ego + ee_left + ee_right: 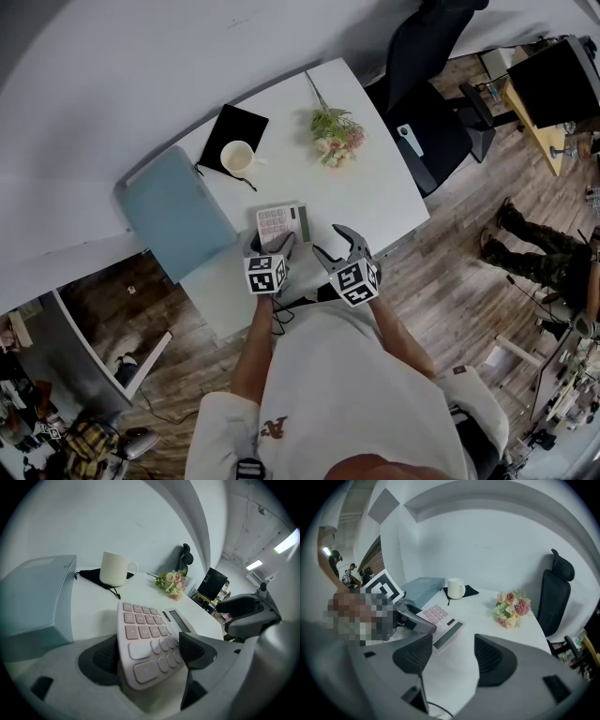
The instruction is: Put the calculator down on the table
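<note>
A pale pink calculator (281, 223) lies on the white table (375, 187) near its front edge, keys up. In the left gripper view the calculator's (147, 630) near end sits between the jaws of my left gripper (147, 656), one pad close beside each long edge. I see no pad pressing on it. From above, my left gripper (272, 244) stands at the calculator's near end. My right gripper (336, 246) hangs open just right of it, nothing between its fingers. The right gripper view shows the calculator (440, 618) flat on the table, left of my right gripper (452, 656).
A white mug (237, 157) stands on a black pad (225, 131) at the back. A blue-grey case (178, 211) lies left of the calculator. A small bunch of flowers (333, 136) lies behind. A black office chair (427, 94) stands at the table's right side.
</note>
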Available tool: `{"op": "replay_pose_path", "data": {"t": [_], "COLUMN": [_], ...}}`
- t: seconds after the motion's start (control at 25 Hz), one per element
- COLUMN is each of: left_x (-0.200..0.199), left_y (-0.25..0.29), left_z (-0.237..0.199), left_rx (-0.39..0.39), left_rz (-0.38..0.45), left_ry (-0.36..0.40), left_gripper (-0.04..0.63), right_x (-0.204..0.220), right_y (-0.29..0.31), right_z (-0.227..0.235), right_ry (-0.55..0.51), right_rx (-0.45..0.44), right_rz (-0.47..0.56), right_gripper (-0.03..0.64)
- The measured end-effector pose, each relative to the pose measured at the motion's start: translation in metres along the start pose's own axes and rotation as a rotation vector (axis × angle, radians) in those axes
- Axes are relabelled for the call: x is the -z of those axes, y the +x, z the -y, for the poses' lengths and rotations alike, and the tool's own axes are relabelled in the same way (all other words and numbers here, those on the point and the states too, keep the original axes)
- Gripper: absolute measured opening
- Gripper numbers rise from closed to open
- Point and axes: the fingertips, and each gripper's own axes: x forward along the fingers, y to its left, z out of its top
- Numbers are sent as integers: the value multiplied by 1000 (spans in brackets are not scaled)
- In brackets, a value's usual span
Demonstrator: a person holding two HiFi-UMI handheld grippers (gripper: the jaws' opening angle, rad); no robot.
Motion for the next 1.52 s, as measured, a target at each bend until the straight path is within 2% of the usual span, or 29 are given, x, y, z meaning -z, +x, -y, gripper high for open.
{"op": "replay_pose_path", "data": {"t": [0.2, 0.36, 0.84, 1.04, 1.52], "left_x": [0, 0, 1, 1, -34], "left_y": [-1, -3, -4, -11, -54], "left_z": [-2, -10, -11, -10, 6], "left_rx": [-12, -52, -42, -48, -11], "left_rz": [-2, -6, -10, -15, 144], "left_ry": [6, 31, 36, 93, 232], "left_gripper": [407, 430, 439, 436, 436], "right_x": [-2, -1, -2, -5, -26], "right_y": [-1, -2, -9, -14, -39], "right_z": [-3, -5, -11, -12, -14], "right_ry": [0, 0, 2, 4, -3], "right_rx": [7, 13, 43, 74, 195], "right_rz": [0, 0, 3, 12, 91], "right_gripper": [284, 284, 284, 288, 291]}}
